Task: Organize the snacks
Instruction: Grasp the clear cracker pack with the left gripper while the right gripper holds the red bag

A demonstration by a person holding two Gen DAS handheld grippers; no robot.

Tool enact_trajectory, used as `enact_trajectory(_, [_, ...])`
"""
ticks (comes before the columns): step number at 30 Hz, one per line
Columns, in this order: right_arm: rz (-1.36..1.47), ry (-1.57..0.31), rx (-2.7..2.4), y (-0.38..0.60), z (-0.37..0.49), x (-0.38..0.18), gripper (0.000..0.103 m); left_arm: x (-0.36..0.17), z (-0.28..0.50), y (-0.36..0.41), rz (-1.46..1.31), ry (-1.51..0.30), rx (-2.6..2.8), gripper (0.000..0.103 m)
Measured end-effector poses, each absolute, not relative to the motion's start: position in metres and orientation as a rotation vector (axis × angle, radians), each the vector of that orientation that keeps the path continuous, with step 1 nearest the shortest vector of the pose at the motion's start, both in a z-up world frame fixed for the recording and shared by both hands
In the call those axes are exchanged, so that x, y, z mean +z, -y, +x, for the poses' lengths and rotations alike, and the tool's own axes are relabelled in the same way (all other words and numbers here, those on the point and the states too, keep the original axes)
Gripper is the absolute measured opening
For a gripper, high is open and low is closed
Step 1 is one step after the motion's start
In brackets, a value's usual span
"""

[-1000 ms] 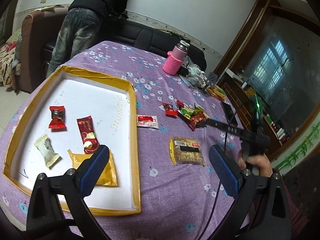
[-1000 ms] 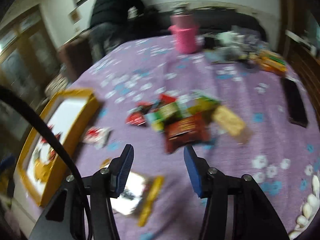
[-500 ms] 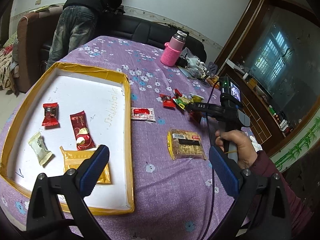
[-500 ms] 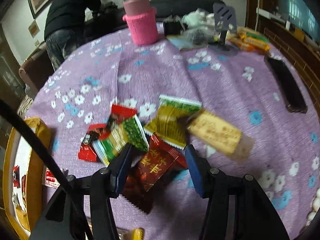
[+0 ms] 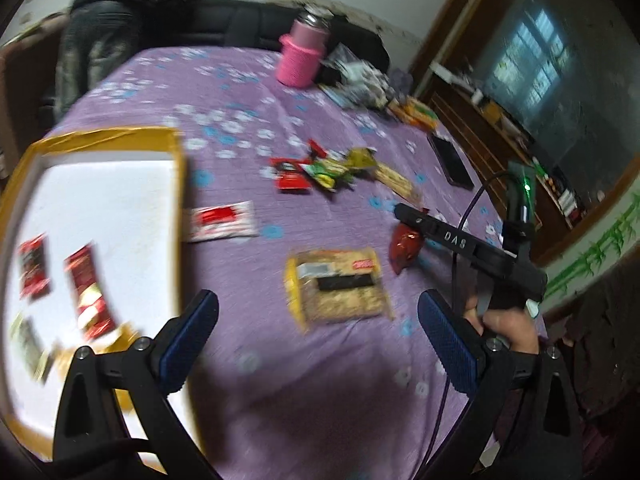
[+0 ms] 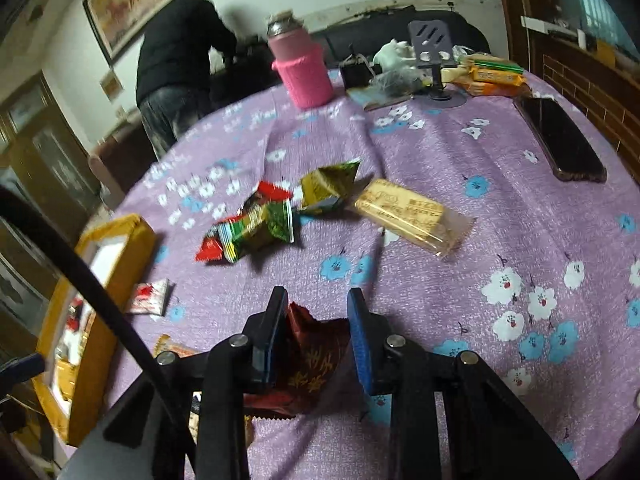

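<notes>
My right gripper (image 6: 318, 322) is shut on a dark red snack packet (image 6: 312, 364) and holds it above the purple tablecloth; the packet also shows in the left wrist view (image 5: 405, 247). My left gripper (image 5: 316, 334) is open and empty, above a brown cracker pack (image 5: 338, 286). A gold-rimmed white tray (image 5: 100, 200) at the left holds several snacks (image 5: 86, 296). A small pile of snacks (image 6: 256, 224) and a golden biscuit bar (image 6: 412, 218) lie in the table's middle. A red-and-white sachet (image 5: 222, 222) lies beside the tray.
A pink flask (image 6: 302, 70), a black phone (image 6: 560, 140), a phone stand (image 6: 434, 64) and packets (image 6: 488, 74) sit at the table's far side. A person in black (image 6: 180, 64) stands by a sofa behind the table.
My right gripper has shut on the dark red packet and lifted it back away from the pile. My left gripper has swung right, from the tray toward the cracker pack.
</notes>
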State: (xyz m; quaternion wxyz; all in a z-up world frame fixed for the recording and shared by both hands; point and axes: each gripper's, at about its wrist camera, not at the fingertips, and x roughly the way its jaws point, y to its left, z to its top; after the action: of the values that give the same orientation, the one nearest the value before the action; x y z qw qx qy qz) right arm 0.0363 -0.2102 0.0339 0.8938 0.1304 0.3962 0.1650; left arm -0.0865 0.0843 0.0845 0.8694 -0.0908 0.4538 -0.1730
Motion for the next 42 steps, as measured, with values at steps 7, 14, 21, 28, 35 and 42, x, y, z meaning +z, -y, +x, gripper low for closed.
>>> enact_trajectory(7, [0.348,-0.837,0.342,0.226,0.041,0.027,0.03,0.052,-0.016,-0.039,-0.062,-1.06,-0.394,0.099])
enact_trajectory(14, [0.378,-0.826,0.327,0.237,0.039,0.03,0.032,0.022,-0.004,-0.019,0.06,-1.185,-0.469,0.087])
enact_trajectory(21, [0.438,-0.864,0.343,0.243,0.044,0.025,0.042,0.018,-0.046,-0.013,0.129,-1.203,-0.555,0.087])
enact_trajectory(28, [0.498,-0.86,0.326,0.256,0.04,0.024,0.052,0.04,-0.068,-0.003,0.284,-1.016,-0.504,0.088])
enact_trajectory(35, [0.509,-0.878,0.294,0.259,0.034,0.024,0.053,0.03,-0.079,0.02,0.488,-0.941,-0.559,0.088])
enact_trajectory(42, [0.494,-0.862,0.292,0.258,0.033,0.028,0.054,0.025,-0.067,0.029,0.485,-0.958,-0.639,0.095])
